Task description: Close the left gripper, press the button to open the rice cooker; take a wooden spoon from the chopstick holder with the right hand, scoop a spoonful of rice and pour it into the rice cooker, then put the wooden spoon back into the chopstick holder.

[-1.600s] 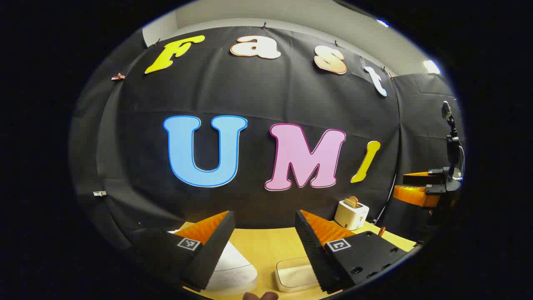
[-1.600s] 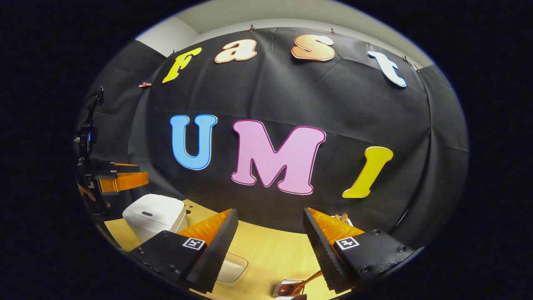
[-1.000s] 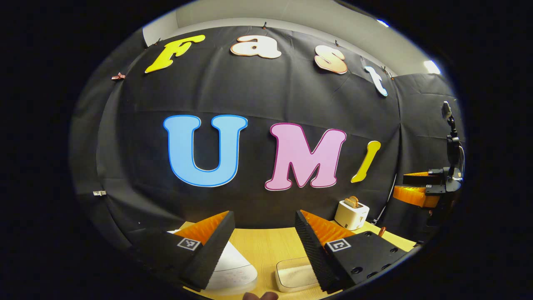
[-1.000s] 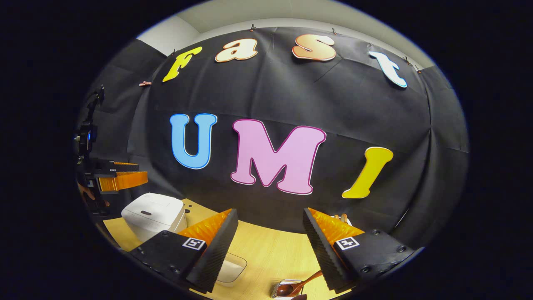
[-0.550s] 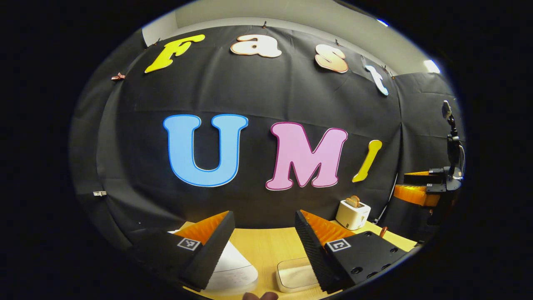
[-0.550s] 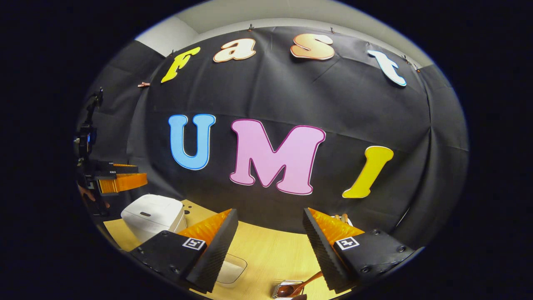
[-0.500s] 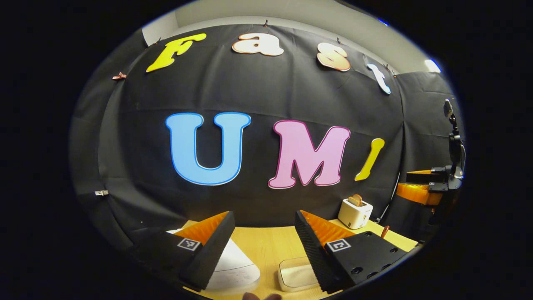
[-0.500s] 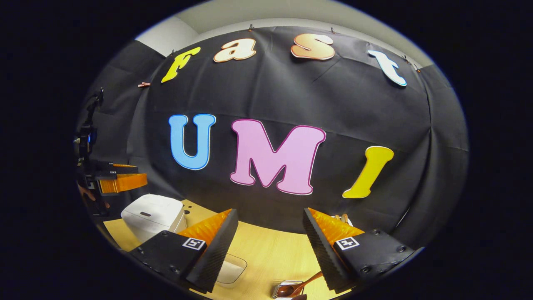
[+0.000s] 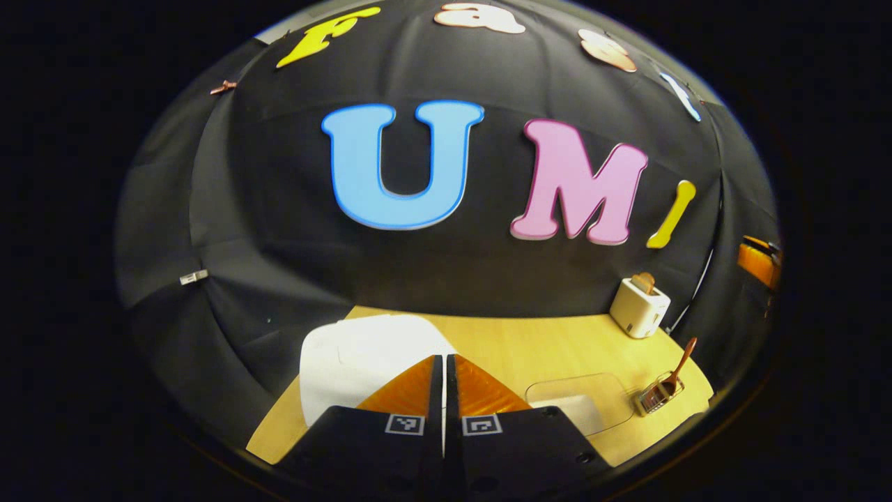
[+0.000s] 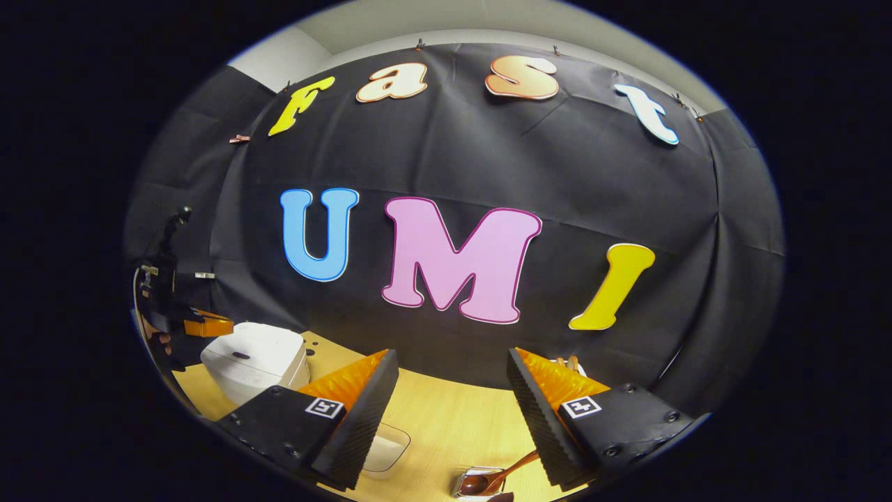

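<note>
- Left gripper [image 9: 444, 359] clenched tight, fingers pressed flat together with nothing between, poised just above the near edge of the rice cooker [image 9: 362, 359].
- Judged best to come straight down on the lid's button with the joined tips as one blunt point; any sideways drift on that smooth, rounded white shell would likely slide off. Button itself hard to make out from the left gripper view; seen as a small dark slot on the lid [image 10: 241, 355] from the right gripper view.
- Beyond and right of the left gripper: a clear, shallow rice container [image 9: 571, 401] with rounded corners, white rice inside.
- Farther right: wire chopstick holder [image 9: 654, 397] with the wooden spoon [image 9: 677, 366] leaning out, slim handle, glossy brown.
- Farthest right, at the back: small boxy toaster [image 9: 637, 307] on the pale wood-grain table [image 9: 543, 348].
- Right gripper [image 10: 451, 390] released, wide apart, empty, with spoon and holder just below and ahead.
</note>
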`<state>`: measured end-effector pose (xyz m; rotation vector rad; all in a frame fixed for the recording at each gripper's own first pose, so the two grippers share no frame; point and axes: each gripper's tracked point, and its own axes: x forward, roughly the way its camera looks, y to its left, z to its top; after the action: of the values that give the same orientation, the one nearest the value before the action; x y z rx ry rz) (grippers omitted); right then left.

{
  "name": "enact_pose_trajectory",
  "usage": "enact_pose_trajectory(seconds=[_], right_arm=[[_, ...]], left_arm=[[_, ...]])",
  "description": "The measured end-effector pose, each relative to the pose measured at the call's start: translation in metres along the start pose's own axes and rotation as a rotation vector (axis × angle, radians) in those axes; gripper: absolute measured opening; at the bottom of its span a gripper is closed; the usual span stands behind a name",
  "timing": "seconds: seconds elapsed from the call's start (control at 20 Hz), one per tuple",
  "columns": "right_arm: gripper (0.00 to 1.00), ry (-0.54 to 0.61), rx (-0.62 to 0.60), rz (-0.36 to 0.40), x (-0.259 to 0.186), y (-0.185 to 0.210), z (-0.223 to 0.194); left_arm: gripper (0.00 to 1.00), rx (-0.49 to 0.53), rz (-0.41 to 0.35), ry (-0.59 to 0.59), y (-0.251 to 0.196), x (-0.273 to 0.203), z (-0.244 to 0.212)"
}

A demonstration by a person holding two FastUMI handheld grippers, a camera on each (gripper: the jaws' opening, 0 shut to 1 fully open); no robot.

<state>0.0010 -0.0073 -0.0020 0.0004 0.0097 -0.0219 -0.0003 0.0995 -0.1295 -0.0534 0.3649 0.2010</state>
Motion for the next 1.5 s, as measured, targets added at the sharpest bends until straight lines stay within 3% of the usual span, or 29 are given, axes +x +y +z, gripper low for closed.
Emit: enact_pose_trajectory(seconds=[0.4,0.95,1.3,1.5], right_arm=[[0.97,0.009,-0.006,-0.036,-0.01,-0.011,-0.001],[0.97,0.024,0.001,-0.065,-0.02,-0.02,-0.005],[0.97,0.029,0.023,-0.057,-0.015,-0.018,-0.007],[0.97,0.029,0.014,-0.06,-0.014,-0.023,-0.009]], left_arm=[[0.05,-0.005,0.046,0.096,0.034,0.044,-0.037],[0.06,-0.019,0.05,0.197,0.036,0.058,-0.07],[0.06,0.012,0.083,0.265,0.035,0.059,-0.073],[0.06,-0.007,0.079,0.205,0.035,0.053,-0.051]])
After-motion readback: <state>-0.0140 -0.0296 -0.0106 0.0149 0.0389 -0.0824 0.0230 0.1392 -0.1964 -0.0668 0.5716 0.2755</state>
